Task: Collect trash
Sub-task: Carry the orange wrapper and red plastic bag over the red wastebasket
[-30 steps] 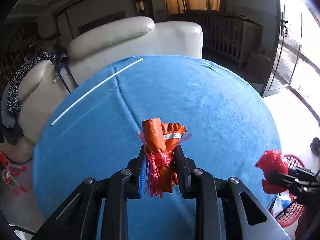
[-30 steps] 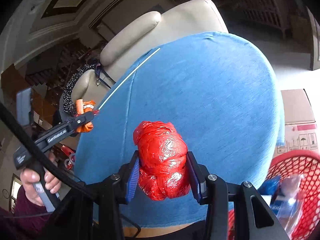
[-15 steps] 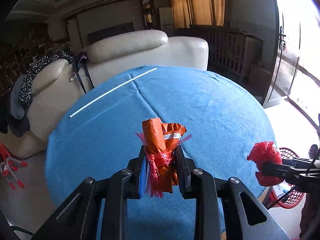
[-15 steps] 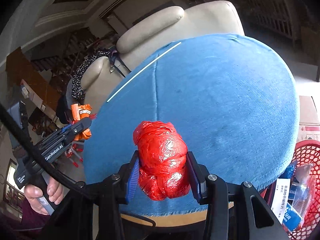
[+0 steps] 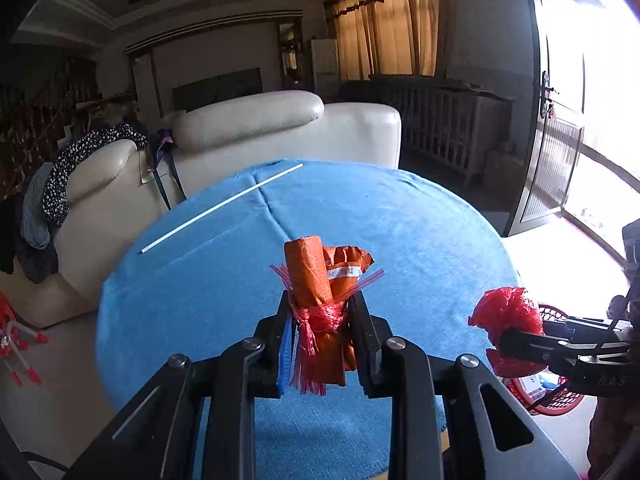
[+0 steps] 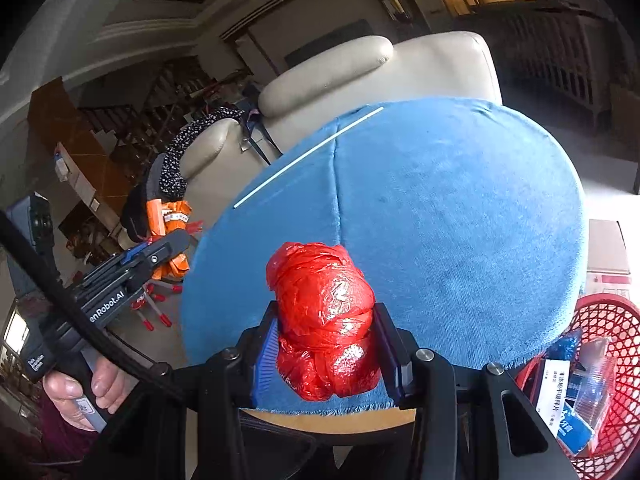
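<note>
My left gripper (image 5: 320, 312) is shut on an orange wrapper bundle (image 5: 316, 280) tied with red plastic, held above the near edge of the round blue table (image 5: 400, 232). My right gripper (image 6: 326, 328) is shut on a crumpled red plastic bag (image 6: 324, 312), held over the table's near edge. The red bag also shows in the left wrist view (image 5: 506, 320), at the right. The orange bundle shows in the right wrist view (image 6: 170, 220), at the left. A red mesh trash basket (image 6: 600, 320) with several packets stands on the floor at the right of the table.
A thin white stick (image 5: 224, 206) lies on the far left of the table. A cream sofa (image 5: 280, 124) with draped clothes stands behind it. A cardboard box (image 6: 608, 248) sits on the floor by the basket. A glass door (image 5: 560, 120) is at the right.
Both grippers have pulled back and risen from the table, each keeping its load. The table looks smaller and farther, and more of the basket shows.
</note>
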`<state>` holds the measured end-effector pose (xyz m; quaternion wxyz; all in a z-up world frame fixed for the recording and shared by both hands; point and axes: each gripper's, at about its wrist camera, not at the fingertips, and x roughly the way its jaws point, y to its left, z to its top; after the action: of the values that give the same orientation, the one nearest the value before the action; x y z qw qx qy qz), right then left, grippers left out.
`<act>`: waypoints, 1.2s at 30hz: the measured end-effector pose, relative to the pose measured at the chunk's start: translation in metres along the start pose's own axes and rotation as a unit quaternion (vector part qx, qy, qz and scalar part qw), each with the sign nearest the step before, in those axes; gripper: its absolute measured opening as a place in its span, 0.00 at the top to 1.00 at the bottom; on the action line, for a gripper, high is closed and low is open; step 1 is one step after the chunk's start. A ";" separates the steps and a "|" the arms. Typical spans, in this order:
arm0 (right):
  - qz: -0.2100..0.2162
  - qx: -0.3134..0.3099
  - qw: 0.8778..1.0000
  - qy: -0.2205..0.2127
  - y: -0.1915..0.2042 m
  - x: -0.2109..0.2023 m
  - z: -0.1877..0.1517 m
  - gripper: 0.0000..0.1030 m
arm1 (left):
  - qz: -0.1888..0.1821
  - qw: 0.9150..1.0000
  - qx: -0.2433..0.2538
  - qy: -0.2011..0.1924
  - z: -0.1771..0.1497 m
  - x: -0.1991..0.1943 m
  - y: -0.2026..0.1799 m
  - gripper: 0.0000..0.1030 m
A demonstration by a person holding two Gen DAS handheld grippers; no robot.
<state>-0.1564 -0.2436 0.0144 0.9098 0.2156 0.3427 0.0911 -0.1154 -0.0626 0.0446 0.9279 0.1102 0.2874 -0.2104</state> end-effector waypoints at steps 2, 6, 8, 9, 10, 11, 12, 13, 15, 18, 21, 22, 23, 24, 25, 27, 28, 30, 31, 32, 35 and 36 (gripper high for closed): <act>0.000 -0.003 1.000 -0.004 0.002 -0.005 -0.001 0.54 | -0.002 1.000 -0.001 -0.003 0.000 -0.004 -0.002 0.73; 0.000 -0.005 1.000 -0.009 0.001 -0.015 -0.005 0.54 | -0.004 1.000 0.001 -0.009 0.000 -0.010 -0.006 0.73; 0.000 -0.005 1.000 -0.012 -0.001 -0.018 -0.006 0.54 | -0.005 1.000 0.001 -0.010 0.001 -0.011 -0.007 0.73; -0.001 -0.005 1.000 -0.013 0.000 -0.019 -0.006 0.54 | -0.005 1.000 0.000 -0.011 0.002 -0.012 -0.008 0.73; -0.001 -0.005 1.000 -0.014 -0.001 -0.021 -0.006 0.54 | -0.006 1.000 0.000 -0.012 0.002 -0.012 -0.009 0.73; -0.001 -0.005 1.000 -0.014 -0.001 -0.022 -0.007 0.54 | -0.007 1.000 0.001 -0.012 0.003 -0.013 -0.010 0.73; -0.001 -0.005 1.000 -0.015 -0.002 -0.024 -0.007 0.54 | -0.008 1.000 0.001 -0.012 0.003 -0.013 -0.011 0.73; -0.001 -0.005 1.000 -0.017 -0.003 -0.026 -0.008 0.54 | -0.008 1.000 0.002 -0.012 0.003 -0.013 -0.013 0.73; -0.001 -0.003 1.000 -0.019 -0.004 -0.028 -0.008 0.54 | -0.008 1.000 0.006 -0.013 0.004 -0.014 -0.017 0.73; 0.000 0.001 1.000 -0.022 -0.007 -0.030 -0.008 0.54 | -0.011 1.000 0.010 -0.010 0.004 -0.013 -0.020 0.73; 0.000 0.005 1.000 -0.022 -0.010 -0.032 -0.011 0.54 | -0.011 1.000 0.013 -0.007 0.003 -0.011 -0.025 0.73; 0.000 0.007 1.000 -0.022 -0.012 -0.033 -0.012 0.54 | -0.013 1.000 0.014 -0.004 0.003 -0.010 -0.026 0.73; 0.000 0.008 1.000 -0.022 -0.013 -0.034 -0.012 0.54 | -0.014 1.000 0.014 -0.003 0.004 -0.009 -0.027 0.73; 0.001 0.010 1.000 -0.021 -0.015 -0.034 -0.012 0.54 | -0.015 1.000 0.015 -0.002 0.004 -0.008 -0.030 0.73; 0.001 0.014 1.000 -0.021 -0.016 -0.035 -0.013 0.54 | -0.015 1.000 0.017 -0.002 0.004 -0.008 -0.032 0.73; 0.001 0.015 1.000 -0.022 -0.019 -0.037 -0.013 0.54 | -0.017 1.000 0.019 -0.002 0.004 -0.008 -0.036 0.73; 0.001 0.016 1.000 -0.022 -0.020 -0.038 -0.014 0.54 | -0.019 1.000 0.020 -0.002 0.004 -0.008 -0.038 0.73; 0.001 0.018 1.000 -0.023 -0.024 -0.041 -0.015 0.54 | -0.021 1.000 0.022 -0.001 0.004 -0.008 -0.043 0.73; 0.000 0.019 1.000 -0.023 -0.025 -0.042 -0.015 0.54 | -0.022 0.999 0.024 -0.001 0.004 -0.008 -0.046 0.73; 0.000 0.021 1.000 -0.024 -0.027 -0.043 -0.016 0.54 | -0.024 0.999 0.026 0.000 0.004 -0.008 -0.048 0.73; -0.002 0.026 0.999 -0.028 -0.032 -0.049 -0.019 0.54 | -0.027 0.999 0.031 0.001 0.005 -0.008 -0.055 0.73; -0.002 0.028 0.999 -0.029 -0.034 -0.052 -0.020 0.54 | -0.028 0.999 0.034 0.001 0.005 -0.008 -0.058 0.73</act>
<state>-0.2074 -0.2835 0.0160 0.9130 0.2432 0.3193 0.0731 -0.1448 -0.1130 0.0487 0.9173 0.1336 0.2835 -0.2455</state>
